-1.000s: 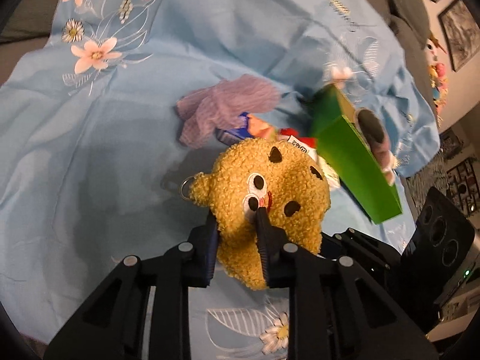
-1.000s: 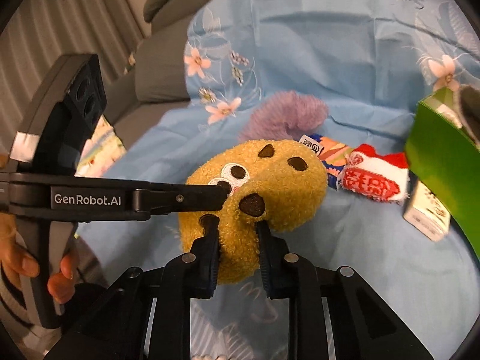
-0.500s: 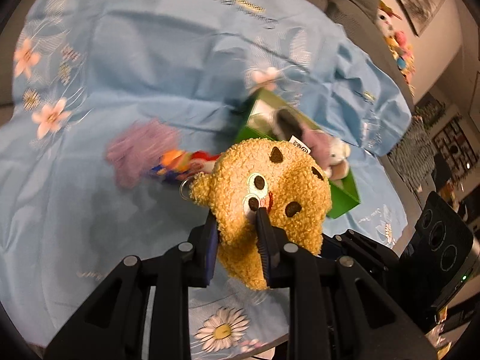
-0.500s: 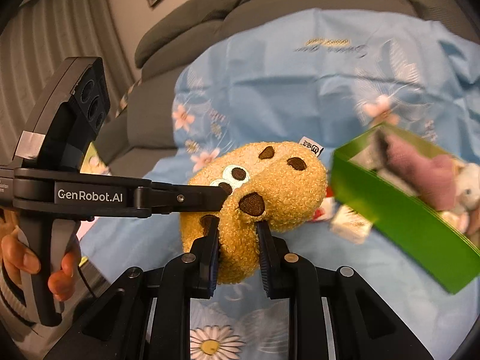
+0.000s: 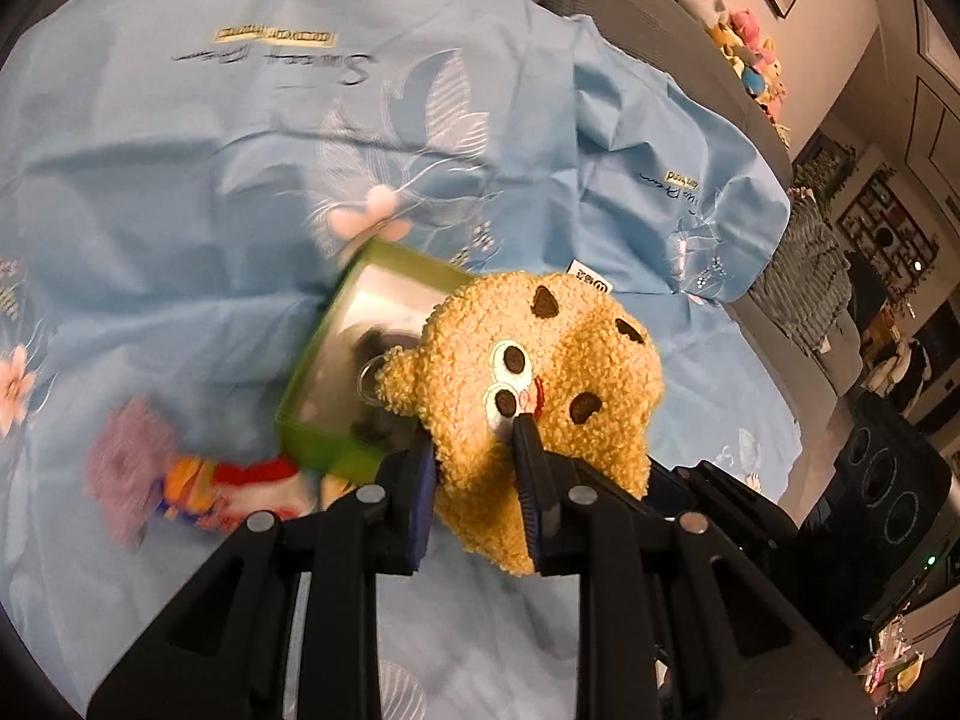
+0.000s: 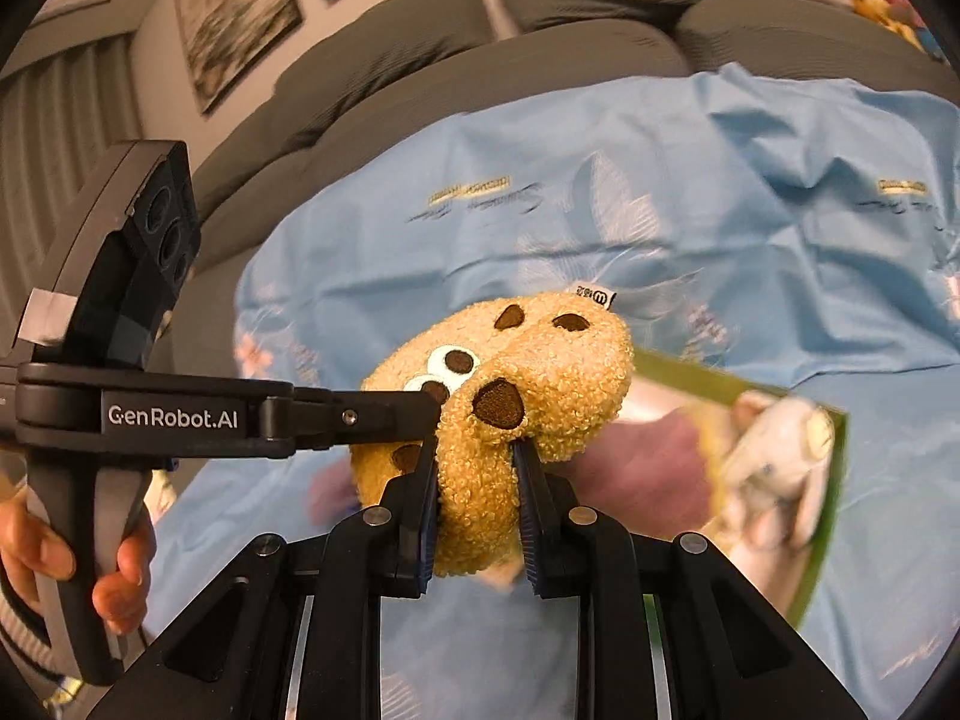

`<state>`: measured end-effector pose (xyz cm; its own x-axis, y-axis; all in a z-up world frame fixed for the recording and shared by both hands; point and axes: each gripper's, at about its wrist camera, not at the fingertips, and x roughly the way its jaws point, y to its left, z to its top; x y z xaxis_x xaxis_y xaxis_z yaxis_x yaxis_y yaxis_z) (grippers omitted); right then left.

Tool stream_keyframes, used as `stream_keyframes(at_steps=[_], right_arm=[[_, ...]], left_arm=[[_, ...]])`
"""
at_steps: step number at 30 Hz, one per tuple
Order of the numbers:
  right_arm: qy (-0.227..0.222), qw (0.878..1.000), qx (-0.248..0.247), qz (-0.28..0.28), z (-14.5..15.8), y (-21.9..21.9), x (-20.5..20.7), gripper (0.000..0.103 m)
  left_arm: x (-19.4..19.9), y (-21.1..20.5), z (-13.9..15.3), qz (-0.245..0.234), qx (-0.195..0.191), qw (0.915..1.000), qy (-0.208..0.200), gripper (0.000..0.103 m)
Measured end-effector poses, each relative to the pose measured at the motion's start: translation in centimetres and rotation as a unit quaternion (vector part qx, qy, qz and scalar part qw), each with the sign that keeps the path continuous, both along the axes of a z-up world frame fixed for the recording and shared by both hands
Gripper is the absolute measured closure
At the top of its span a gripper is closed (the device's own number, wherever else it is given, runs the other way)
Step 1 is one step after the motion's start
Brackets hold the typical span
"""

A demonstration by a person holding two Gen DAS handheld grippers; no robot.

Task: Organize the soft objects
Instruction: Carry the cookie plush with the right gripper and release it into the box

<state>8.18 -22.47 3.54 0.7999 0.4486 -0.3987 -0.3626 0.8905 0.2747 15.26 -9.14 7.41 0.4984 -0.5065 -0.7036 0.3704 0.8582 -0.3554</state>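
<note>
Left wrist view: the left hand-held gripper (image 5: 474, 456) pinches the cookie plush (image 5: 540, 384), held above the green box (image 5: 336, 384) on the blue sheet (image 5: 180, 180).

Right wrist view: the right hand-held gripper (image 6: 474, 468) clamps the plush's lower lobe; the box lies to its right, soft toys inside.

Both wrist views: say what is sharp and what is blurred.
Left wrist view: cookie plush and left gripper sharp; green box and purple toy smeared. Right wrist view: plush and right gripper sharp; box contents smeared.
</note>
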Motion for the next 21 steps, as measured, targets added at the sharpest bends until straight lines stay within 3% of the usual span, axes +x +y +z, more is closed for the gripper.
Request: stream_keyframes(at_steps=[6,13,16,18,19,20,21], right_arm=[[0.019,1.000,0.002,-0.018,-0.6,-2.5,4.1,0.078],[0.080,0.996,-0.001,-0.037,-3.6,-3.5,8.9,0.078],[0.106,0.993,0.001,-0.055,-5.0,-3.9,10.6,0.076],[0.107,0.992,0.000,-0.063,-5.2,-4.1,10.8,0.072],[0.106,0.992,-0.002,-0.066,-5.1,-4.2,10.8,0.069],[0.104,0.992,-0.008,-0.072,-5.0,-4.2,10.6,0.060],[0.103,0.991,-0.018,-0.083,-4.8,-4.3,10.4,0.044]], left_arm=[[4.4,-2.6,-1.4,0.002,0.014,0.9997,0.020,0.079],[8.9,-4.2,-5.4,0.029,0.054,0.9959,0.066,0.075],[9.9,-4.1,-6.9,0.043,0.066,0.9934,0.083,0.062],[10.1,-3.9,-7.2,0.053,0.066,0.9928,0.084,0.042],[10.1,-3.6,-7.2,0.058,0.064,0.9927,0.084,0.038],[10.0,-3.3,-7.2,0.062,0.063,0.9926,0.084,0.032],[10.0,-3.0,-7.0,0.064,0.062,0.9925,0.083,0.029]])
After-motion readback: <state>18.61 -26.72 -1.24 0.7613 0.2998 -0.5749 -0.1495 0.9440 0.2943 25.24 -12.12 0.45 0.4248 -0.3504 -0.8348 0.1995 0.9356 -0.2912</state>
